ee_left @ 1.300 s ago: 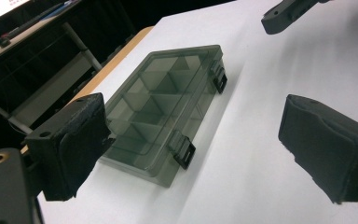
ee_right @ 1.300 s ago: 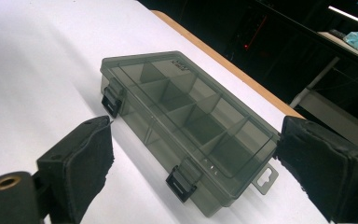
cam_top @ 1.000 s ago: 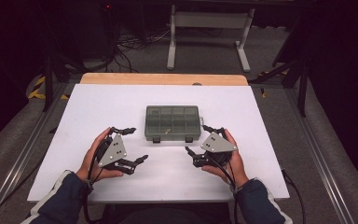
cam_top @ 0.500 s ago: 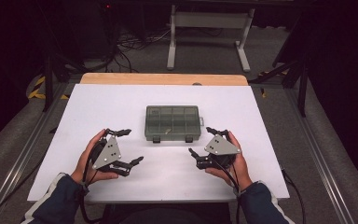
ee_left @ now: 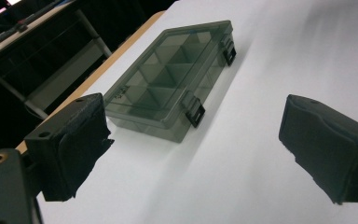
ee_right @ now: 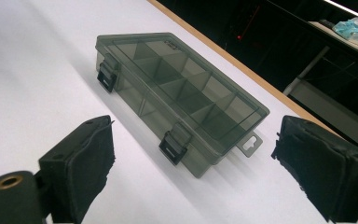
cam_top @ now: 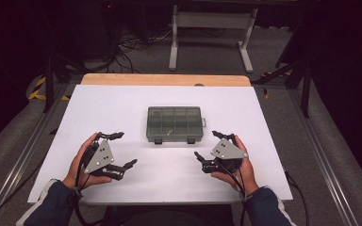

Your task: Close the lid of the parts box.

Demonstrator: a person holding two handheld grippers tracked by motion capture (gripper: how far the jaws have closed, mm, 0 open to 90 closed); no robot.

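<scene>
nearest the person, the left hand-held gripper (cam_top: 118,151) rests low over the white worktop (cam_top: 122,101), its jaws spread wide with nothing between them; the left gripper view shows both black pads well apart and bare worktop in the gap. the right hand-held gripper (cam_top: 209,150) sits opposite on the same near strip, likewise released and empty, jaws pointing inward.

a little farther out, between the two and just beyond them, lies the smoky translucent compartment box (cam_top: 175,124), flat on the worktop with its lid down. two black latches (ee_right: 172,147) on its near long edge look fastened, and a small hang tab juts from its right end. the dividers show through the lid; whether anything lies in the compartments is hard to tell.

this reads as the approach step: neither gripper touches the box yet. the next move likely calls for bringing the grippers forward to the near edge, one steadying the box while the other catches a latch and flips it up. the latches are small, so a jaw tip must come in low and precise, or the light box may slide away.

beyond the worktop's wooden far edge stands a metal stand on the dark floor.
</scene>
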